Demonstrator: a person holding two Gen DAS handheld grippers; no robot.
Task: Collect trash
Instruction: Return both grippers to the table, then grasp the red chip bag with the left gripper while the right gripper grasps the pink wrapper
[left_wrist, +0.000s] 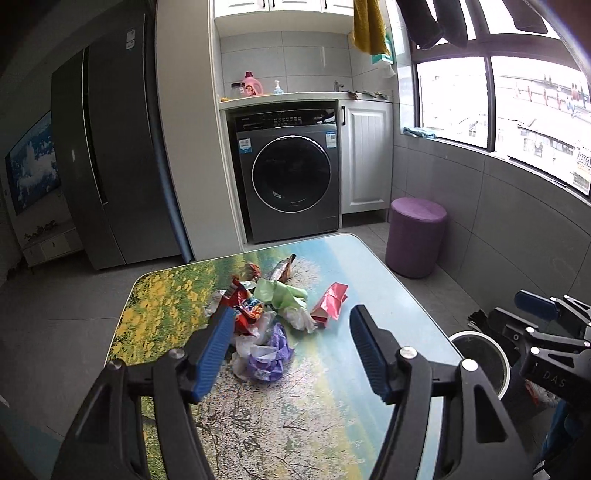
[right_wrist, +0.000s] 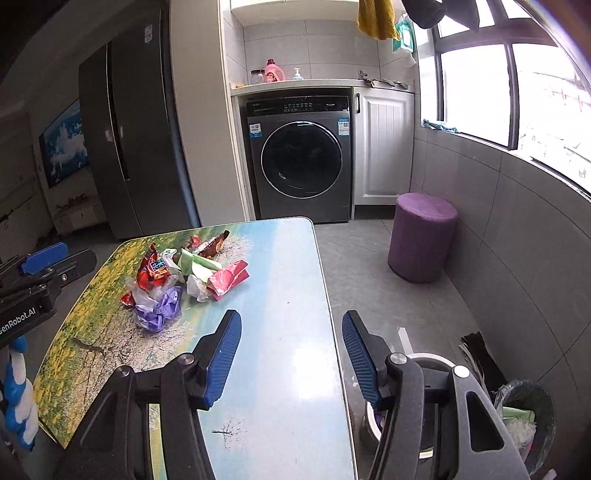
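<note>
A heap of crumpled wrappers lies on the table (left_wrist: 332, 398) with the landscape print: a purple wrapper (left_wrist: 267, 356), a red snack bag (left_wrist: 242, 308), a green wrapper (left_wrist: 282, 295), a pink packet (left_wrist: 330, 304) and a brown wrapper (left_wrist: 282, 269). My left gripper (left_wrist: 291, 314) hovers above and short of the heap, open, with nothing between its pads. The right gripper (right_wrist: 291, 319) is open and empty over the table's pale right part (right_wrist: 288, 295), with the heap (right_wrist: 177, 284) ahead to its left. Each gripper shows at the edge of the other's view.
A white-rimmed bin (left_wrist: 480, 362) and a bag-lined bin (right_wrist: 524, 417) holding green and white scraps stand on the floor right of the table. Beyond are a purple stool (right_wrist: 423, 236), a washing machine (left_wrist: 291, 177), a tall fridge (left_wrist: 110, 155) and a tiled wall under windows.
</note>
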